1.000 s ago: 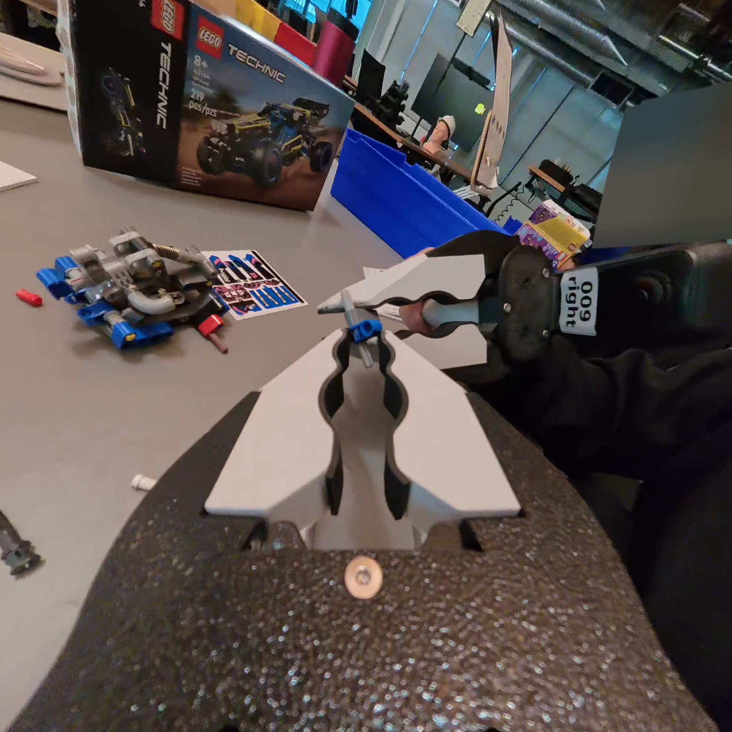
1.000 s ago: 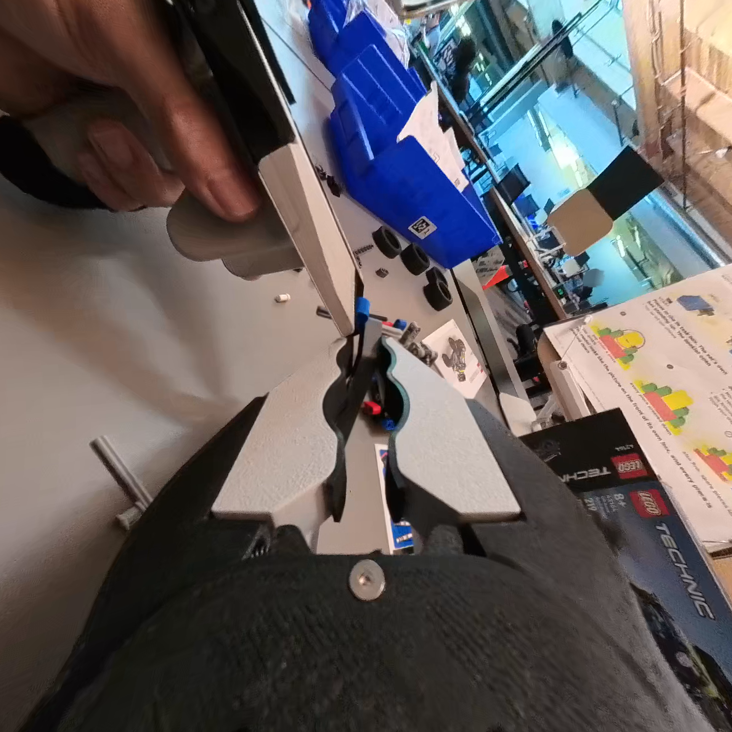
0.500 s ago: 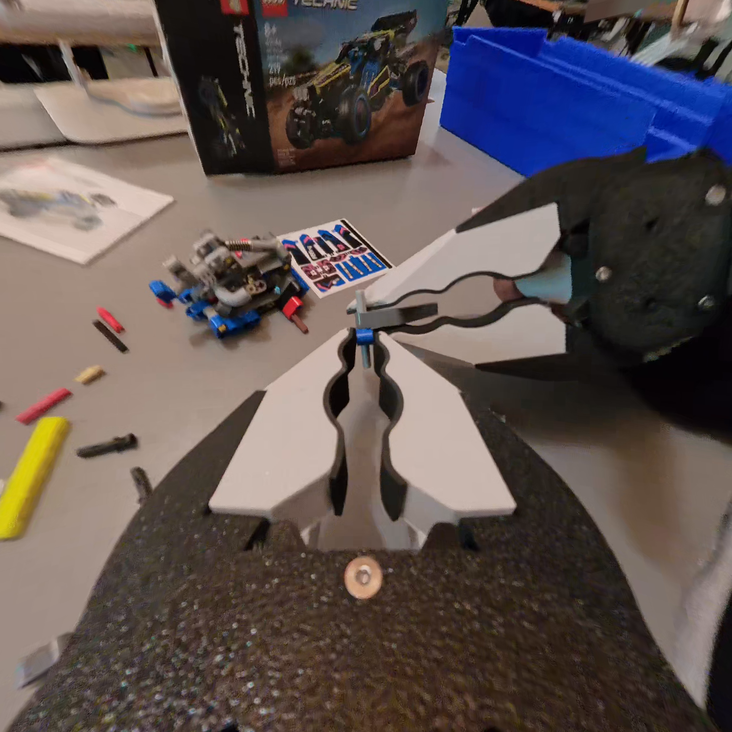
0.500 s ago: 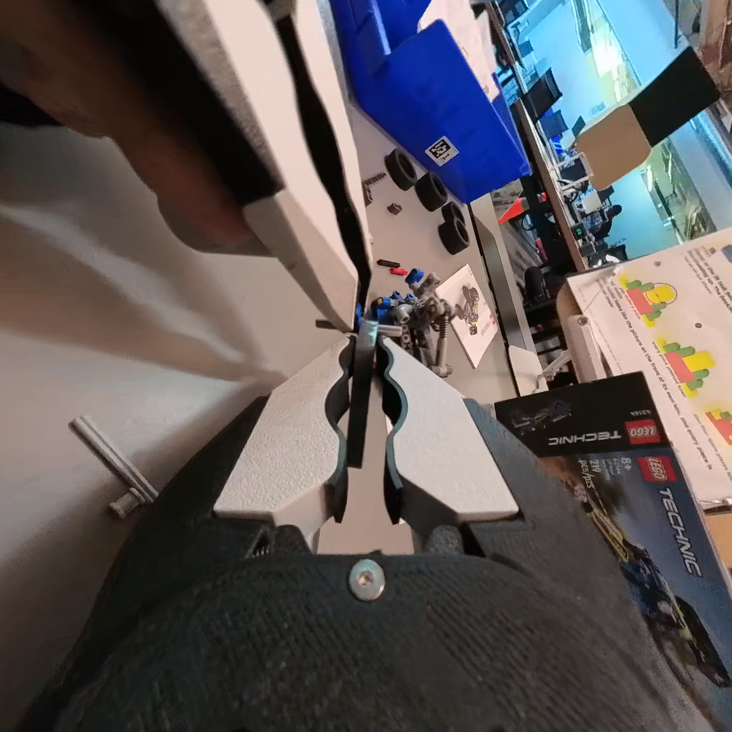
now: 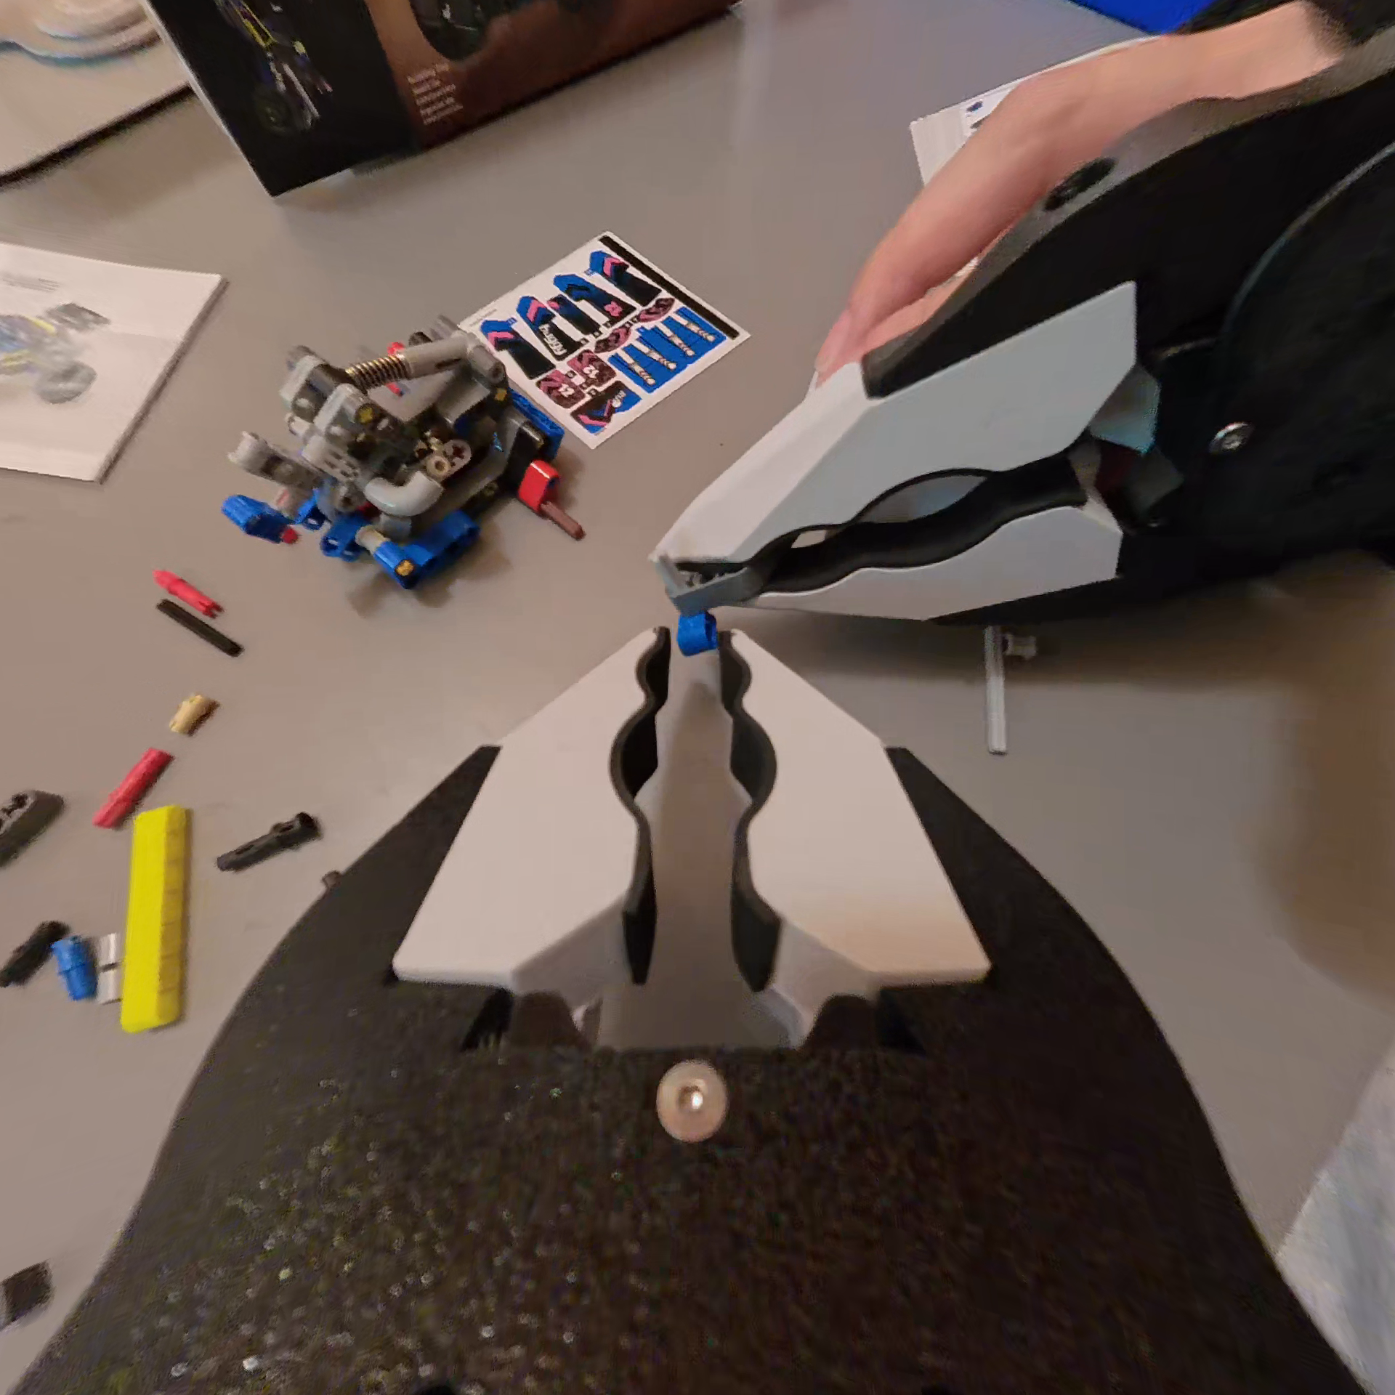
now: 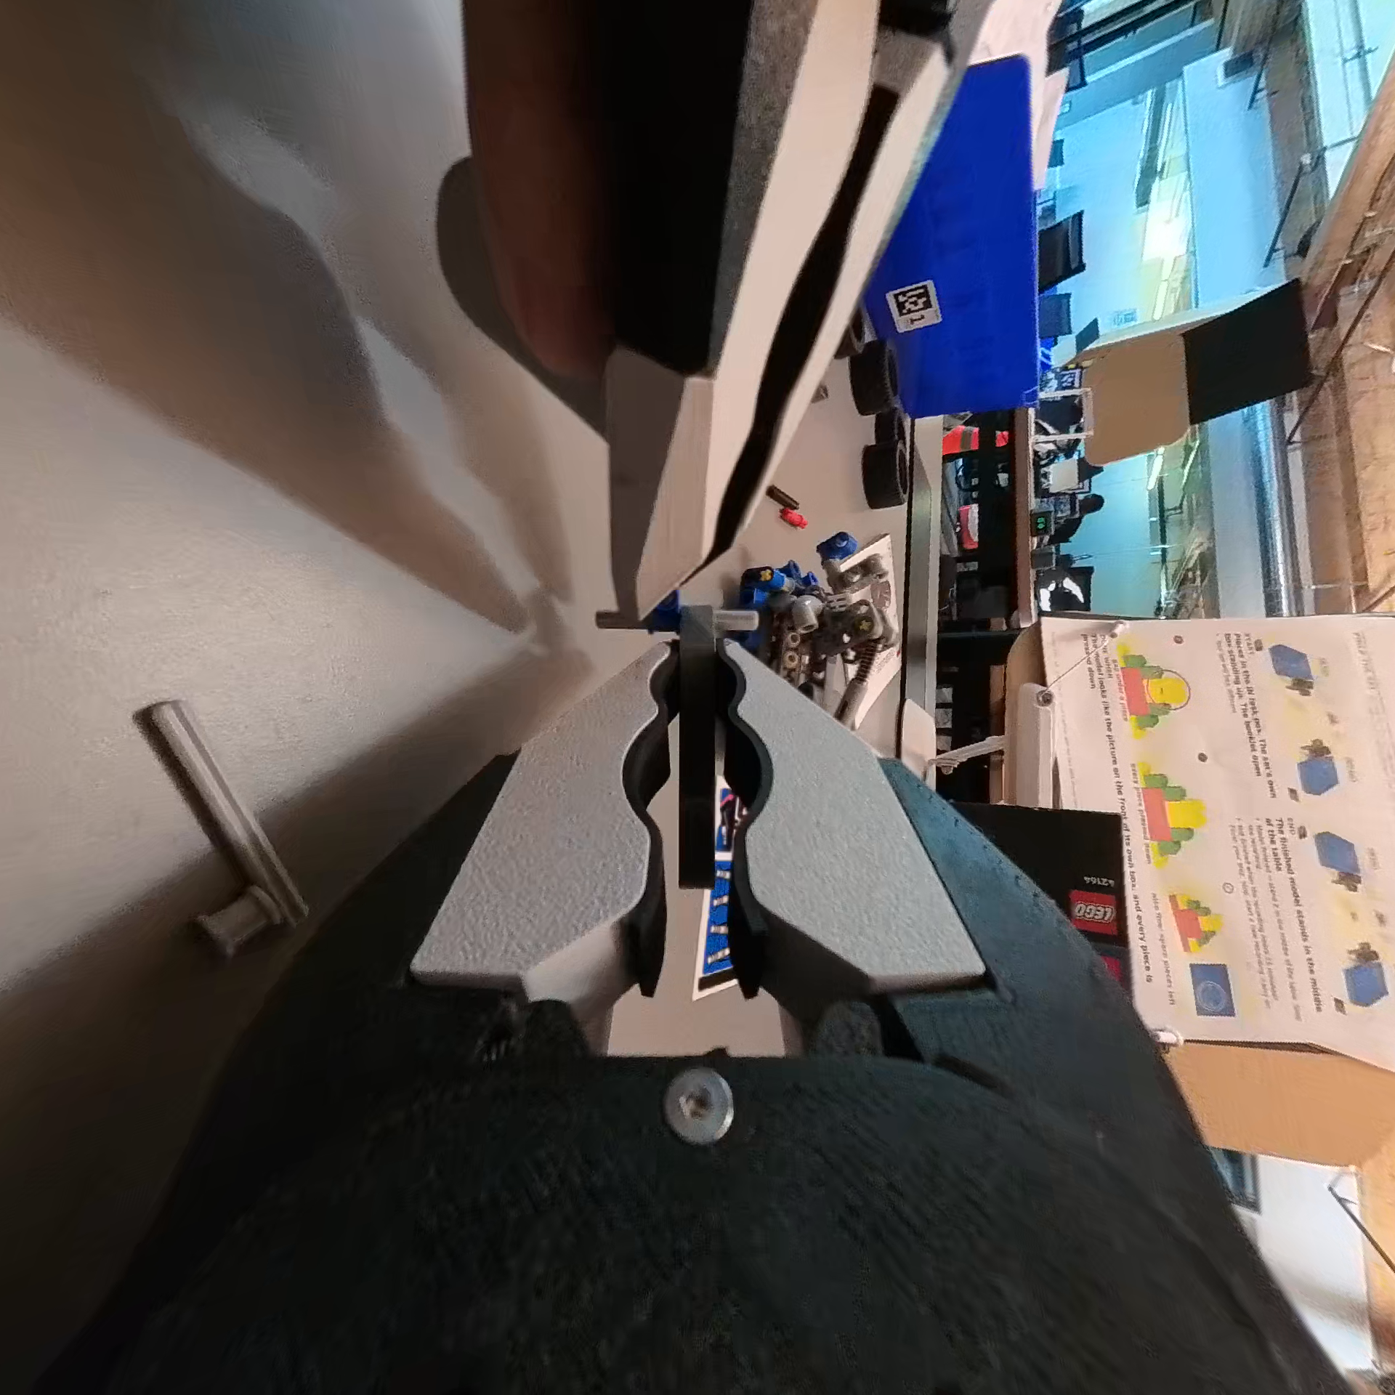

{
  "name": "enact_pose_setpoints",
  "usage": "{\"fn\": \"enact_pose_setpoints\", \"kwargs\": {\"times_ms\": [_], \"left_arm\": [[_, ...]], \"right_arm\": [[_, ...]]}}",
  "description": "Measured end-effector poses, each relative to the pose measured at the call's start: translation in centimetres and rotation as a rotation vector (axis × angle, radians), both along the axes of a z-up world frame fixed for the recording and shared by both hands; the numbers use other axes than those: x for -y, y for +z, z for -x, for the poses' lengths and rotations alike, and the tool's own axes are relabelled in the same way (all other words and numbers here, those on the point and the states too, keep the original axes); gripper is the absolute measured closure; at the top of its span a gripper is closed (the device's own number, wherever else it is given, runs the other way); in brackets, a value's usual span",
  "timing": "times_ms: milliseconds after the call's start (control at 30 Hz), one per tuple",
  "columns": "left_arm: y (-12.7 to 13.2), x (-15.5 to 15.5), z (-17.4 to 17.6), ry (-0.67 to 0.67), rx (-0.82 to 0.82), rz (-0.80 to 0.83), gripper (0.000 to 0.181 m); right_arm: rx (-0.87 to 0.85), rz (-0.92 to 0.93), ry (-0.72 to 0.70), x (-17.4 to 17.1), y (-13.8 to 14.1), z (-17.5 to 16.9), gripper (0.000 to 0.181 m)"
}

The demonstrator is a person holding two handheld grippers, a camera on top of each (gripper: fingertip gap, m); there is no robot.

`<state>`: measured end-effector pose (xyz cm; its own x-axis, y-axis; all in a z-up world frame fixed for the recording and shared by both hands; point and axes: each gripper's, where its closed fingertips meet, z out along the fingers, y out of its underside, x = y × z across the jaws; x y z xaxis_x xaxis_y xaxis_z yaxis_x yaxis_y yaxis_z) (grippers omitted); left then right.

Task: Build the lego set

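Observation:
My left gripper (image 5: pixel 693 642) is shut on a small blue connector (image 5: pixel 696 632) at its tips. My right gripper (image 6: pixel 698 653) is shut on a thin dark beam (image 6: pixel 694 755), seen edge-on. A short grey axle (image 6: pixel 736 620) passes through the beam's end, with the blue connector (image 6: pixel 664 613) on its other side. In the left wrist view the right gripper (image 5: pixel 668 577) comes in from the right, tip to tip with mine, and holds the beam (image 5: pixel 725 577) just above the connector. The part-built grey and blue model (image 5: pixel 392 453) sits on the table beyond.
A sticker sheet (image 5: pixel 604 340), the set's box (image 5: pixel 377 75) and a booklet (image 5: pixel 75 362) lie behind the model. A yellow beam (image 5: pixel 155 917) and red and black pins are scattered at left. A grey axle (image 5: pixel 996 694) lies at right. Black wheels (image 6: pixel 879 423) stand by a blue bin (image 6: pixel 959 226). The grippers are tip to tip, or close to it.
My left gripper has tilted down toward the table. The right gripper has turned and stays tip to tip with it. The connector now sits under the beam's end.

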<state>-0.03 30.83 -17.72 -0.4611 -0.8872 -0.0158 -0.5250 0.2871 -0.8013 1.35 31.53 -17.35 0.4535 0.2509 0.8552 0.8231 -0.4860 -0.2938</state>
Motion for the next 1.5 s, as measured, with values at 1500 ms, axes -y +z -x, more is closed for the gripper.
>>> {"fn": "enact_pose_setpoints", "kwargs": {"times_ms": [1500], "left_arm": [[-2.6,1.5,2.1,-0.035,-0.074,-0.066,0.175]], "right_arm": [[0.177,0.075,0.024,1.4,-2.1,2.6,0.176]]}}
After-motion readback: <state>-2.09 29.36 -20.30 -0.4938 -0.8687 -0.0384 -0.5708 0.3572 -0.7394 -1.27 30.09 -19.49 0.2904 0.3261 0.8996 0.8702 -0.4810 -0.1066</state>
